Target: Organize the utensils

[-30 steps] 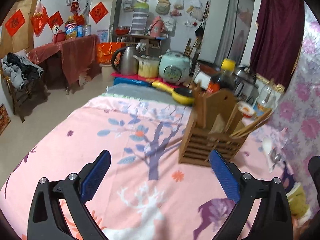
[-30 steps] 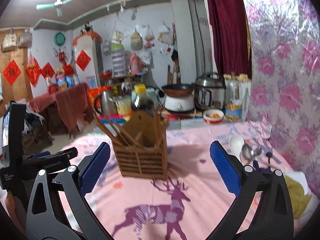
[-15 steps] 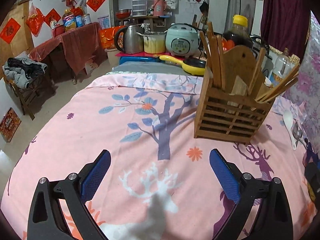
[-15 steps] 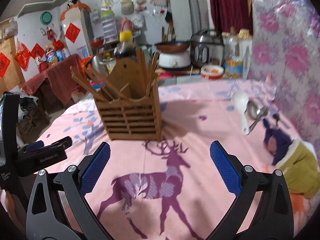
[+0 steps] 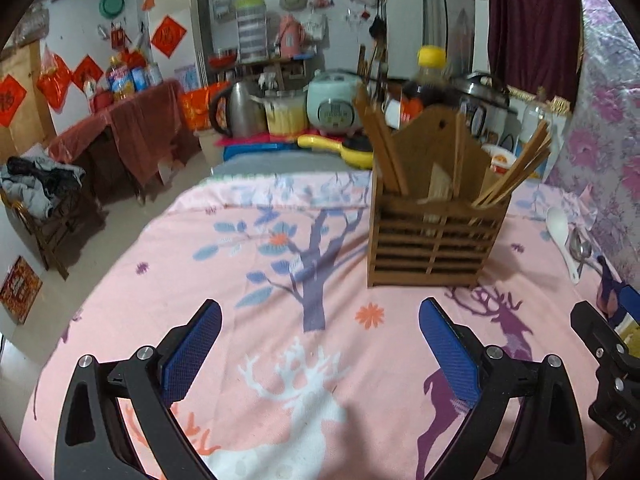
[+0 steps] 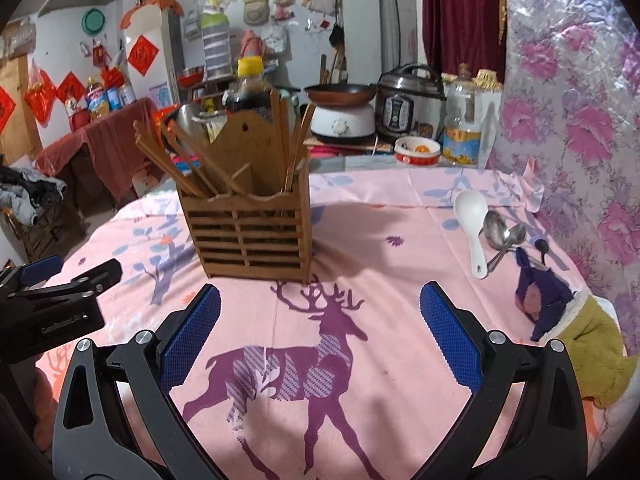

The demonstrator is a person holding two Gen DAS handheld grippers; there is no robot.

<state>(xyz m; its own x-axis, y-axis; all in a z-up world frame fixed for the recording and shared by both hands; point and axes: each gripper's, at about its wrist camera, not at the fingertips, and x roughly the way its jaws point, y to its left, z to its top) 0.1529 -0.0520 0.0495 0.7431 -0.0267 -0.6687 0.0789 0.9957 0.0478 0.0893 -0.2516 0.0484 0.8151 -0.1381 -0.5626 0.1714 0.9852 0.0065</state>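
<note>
A slatted wooden utensil holder (image 5: 432,240) (image 6: 250,232) stands upright on the pink patterned tablecloth (image 5: 280,280) and holds several wooden chopsticks (image 6: 176,164). A white plastic spoon (image 6: 472,228) (image 5: 562,236) lies on the cloth to its right, with metal spoons (image 6: 502,236) beside it. My left gripper (image 5: 320,344) is open and empty above the cloth, in front of and left of the holder. My right gripper (image 6: 320,332) is open and empty, in front of and right of the holder.
A purple and olive cloth item (image 6: 568,320) lies at the table's right edge by the flowered wall (image 6: 580,120). Behind the table stand a pressure cooker (image 6: 412,104), a pan (image 6: 340,94), an oil bottle (image 6: 462,128) and a small bowl (image 6: 418,150). The floor drops off to the left.
Both grippers have tilted up and drawn back slightly, so the holder sits a little farther off in both views. Both stay open and empty.
</note>
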